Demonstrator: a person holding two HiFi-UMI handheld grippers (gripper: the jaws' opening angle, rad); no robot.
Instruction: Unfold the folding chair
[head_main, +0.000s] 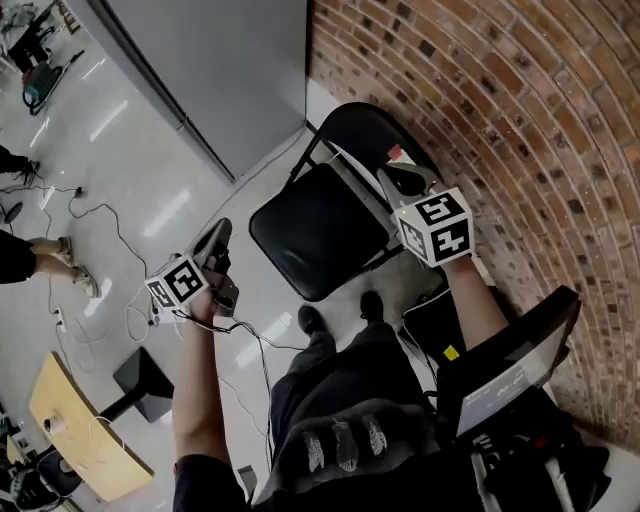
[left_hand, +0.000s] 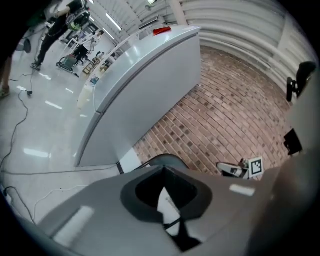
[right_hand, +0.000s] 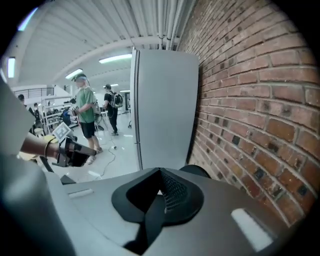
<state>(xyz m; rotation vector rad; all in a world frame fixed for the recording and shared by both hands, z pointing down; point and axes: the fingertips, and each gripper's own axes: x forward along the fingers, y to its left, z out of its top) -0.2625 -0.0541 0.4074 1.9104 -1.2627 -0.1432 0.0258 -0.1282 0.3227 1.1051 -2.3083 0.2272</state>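
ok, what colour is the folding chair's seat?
Plain black, the folding chair seat, same as its backrest. Head view shows it best.

The folding chair (head_main: 320, 235) backs onto the brick wall (head_main: 520, 120), and a tall grey cabinet (head_main: 220, 70) stands close beside it, so both those sides are blocked. The seat's front and other side open onto bare floor (head_main: 130, 170), crossed by loose cables (head_main: 100, 215). A laptop (head_main: 510, 375) crowds the near wall side.

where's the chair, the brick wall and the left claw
chair (head_main: 320, 240), head view, middle of the seat
brick wall (head_main: 520, 120), head view, bare bricks right of the chair
left claw (head_main: 221, 232), head view, tips of its shut jaws
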